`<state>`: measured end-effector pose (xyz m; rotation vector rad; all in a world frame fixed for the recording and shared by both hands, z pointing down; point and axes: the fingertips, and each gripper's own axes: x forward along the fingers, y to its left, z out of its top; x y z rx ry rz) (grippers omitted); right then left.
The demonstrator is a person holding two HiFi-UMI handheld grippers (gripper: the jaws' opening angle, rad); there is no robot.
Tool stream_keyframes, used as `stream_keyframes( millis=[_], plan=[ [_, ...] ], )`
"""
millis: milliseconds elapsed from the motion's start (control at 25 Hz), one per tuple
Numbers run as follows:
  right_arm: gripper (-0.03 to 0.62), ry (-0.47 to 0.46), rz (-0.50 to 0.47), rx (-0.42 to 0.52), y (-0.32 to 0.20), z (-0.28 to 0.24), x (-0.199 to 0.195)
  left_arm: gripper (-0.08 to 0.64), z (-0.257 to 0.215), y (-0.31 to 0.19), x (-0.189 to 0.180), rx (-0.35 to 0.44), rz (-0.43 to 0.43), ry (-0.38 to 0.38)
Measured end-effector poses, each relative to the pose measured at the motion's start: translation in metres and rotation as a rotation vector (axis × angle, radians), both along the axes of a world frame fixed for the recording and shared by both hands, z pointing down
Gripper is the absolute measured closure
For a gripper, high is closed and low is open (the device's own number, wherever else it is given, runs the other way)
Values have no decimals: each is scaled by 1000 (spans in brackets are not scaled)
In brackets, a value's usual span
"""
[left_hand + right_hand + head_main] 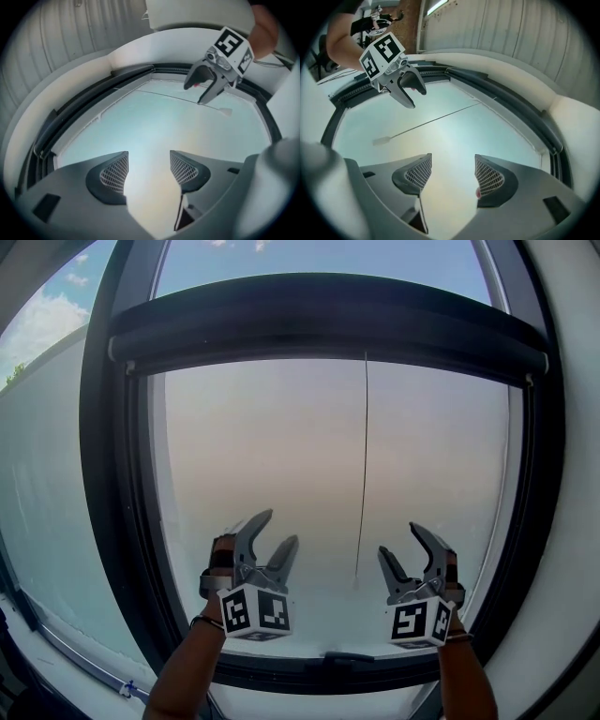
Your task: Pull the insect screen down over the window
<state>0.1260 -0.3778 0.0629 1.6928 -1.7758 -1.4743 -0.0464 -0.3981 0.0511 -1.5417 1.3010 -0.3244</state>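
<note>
Left tongs (279, 527) and right tongs (397, 538) gape empty, low in frame — I judge the screen roll (328, 329) up top unpulled.

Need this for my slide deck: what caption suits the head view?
Left gripper and right gripper, both open, held up before the window under its dark bar, pull cord hanging between them.

Dark window frame (112, 484), rolled screen housing (328, 320) across its top, thin cord (364, 456) hanging over glass (262, 446)
</note>
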Motion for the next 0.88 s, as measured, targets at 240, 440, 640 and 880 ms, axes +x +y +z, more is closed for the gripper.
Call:
stream_keyframes(
  millis=[240, 440, 640, 880],
  plan=[
    [285, 228, 162, 145, 1, -86, 6, 253, -76, 3, -1, 172, -175, -226],
    [272, 335, 266, 204, -3, -153, 15, 219, -150, -4, -17, 237, -370, -288],
    [261, 411, 350, 240, -4, -206, 12, 199, -212, 6, -24, 279, -440, -280],
    [261, 400, 410, 275, 2, -258, 21, 199, -246, 6, -17, 293, -498, -321]
  ],
)
